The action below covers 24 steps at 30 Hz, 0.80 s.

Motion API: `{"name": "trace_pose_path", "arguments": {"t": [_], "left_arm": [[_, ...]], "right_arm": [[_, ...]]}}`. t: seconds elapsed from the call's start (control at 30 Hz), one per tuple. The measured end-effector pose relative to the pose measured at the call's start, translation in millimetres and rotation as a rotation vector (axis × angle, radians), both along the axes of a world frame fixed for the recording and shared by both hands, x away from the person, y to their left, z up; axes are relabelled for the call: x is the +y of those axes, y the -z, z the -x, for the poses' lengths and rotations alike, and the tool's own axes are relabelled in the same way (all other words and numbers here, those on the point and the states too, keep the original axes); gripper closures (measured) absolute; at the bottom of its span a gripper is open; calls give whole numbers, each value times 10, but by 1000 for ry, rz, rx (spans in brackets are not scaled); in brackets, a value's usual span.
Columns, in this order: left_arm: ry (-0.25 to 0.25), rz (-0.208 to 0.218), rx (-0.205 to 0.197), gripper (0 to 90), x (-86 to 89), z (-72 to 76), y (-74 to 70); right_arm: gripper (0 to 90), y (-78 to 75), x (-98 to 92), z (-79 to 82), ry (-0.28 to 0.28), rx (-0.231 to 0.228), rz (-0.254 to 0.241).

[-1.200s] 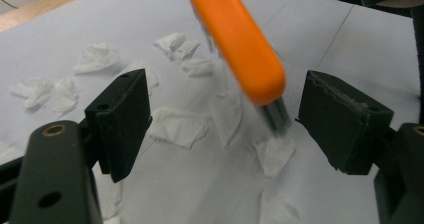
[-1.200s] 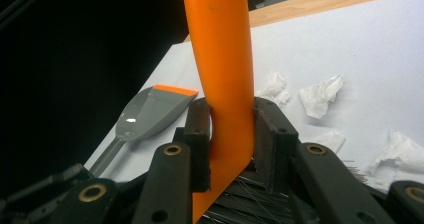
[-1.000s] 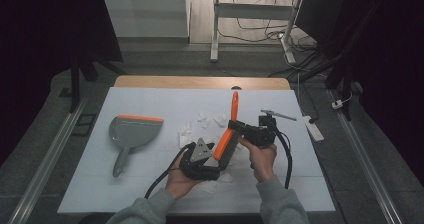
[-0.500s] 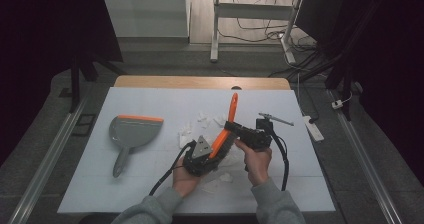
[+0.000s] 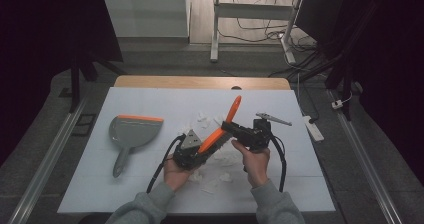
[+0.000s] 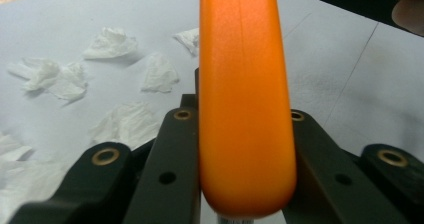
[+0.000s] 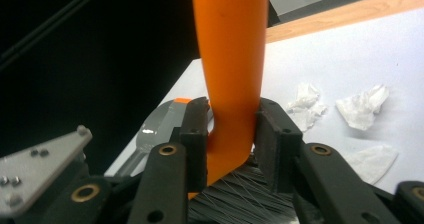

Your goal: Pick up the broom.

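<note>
Orange plastic marks the brush (image 5: 221, 129), which is held off the white table (image 5: 150, 104) between the two grippers, its handle tip slanting up and away from the person. The left gripper (image 5: 192, 151) has just been closing, and in the left gripper view its black jaws sit pressed against both sides of the rounded orange handle (image 6: 243, 109). The right gripper (image 5: 235, 130) is clamped on the brush near its bend, where the right gripper view shows the orange neck (image 7: 231, 84) between the jaws and grey bristles (image 7: 240, 199) just below them; its jaws have just been easing slightly apart, though they are pressed on the neck. Crumpled white paper scraps (image 5: 220, 176) lie scattered on the table under and around the hands. A grey dustpan (image 5: 131, 133) with an orange edge rests well to the left of the grippers.
</note>
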<state>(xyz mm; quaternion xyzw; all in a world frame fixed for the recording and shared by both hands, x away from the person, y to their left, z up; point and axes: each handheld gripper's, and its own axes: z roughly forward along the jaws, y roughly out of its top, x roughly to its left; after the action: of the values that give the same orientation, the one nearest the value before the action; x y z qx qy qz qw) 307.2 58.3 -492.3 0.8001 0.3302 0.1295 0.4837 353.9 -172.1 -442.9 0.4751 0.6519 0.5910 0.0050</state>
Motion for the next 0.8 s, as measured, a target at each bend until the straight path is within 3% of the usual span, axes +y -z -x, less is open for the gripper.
{"name": "trace_pose_path", "arguments": {"t": [0.07, 0.2, 0.33, 0.4, 0.5, 0.63, 0.7, 0.8], "left_arm": [[-5, 0, 8, 797, 41, -9, -16], [0, -13, 32, 797, 161, -42, -63], [21, -57, 14, 797, 277, -31, -177], [30, -61, 25, 797, 335, -38, -216], [42, -82, 34, 796, 408, -58, -239], [41, -121, 13, 796, 485, -61, -276], [46, -127, 14, 795, 530, -71, -306], [54, -139, 17, 795, 607, -83, -353]], "right_arm": [[605, -55, -28, 23, -16, -40, 27], [549, -118, -105, 50, -45, -76, 35], [502, -156, -217, 53, -72, -121, 93], [495, -167, -260, 45, -82, -138, 132], [481, -164, -314, 24, -109, -138, 186], [462, -139, -363, 2, -119, -133, 261], [453, -133, -375, -7, -135, -129, 276], [430, -148, -367, -5, -160, -151, 346]]}}
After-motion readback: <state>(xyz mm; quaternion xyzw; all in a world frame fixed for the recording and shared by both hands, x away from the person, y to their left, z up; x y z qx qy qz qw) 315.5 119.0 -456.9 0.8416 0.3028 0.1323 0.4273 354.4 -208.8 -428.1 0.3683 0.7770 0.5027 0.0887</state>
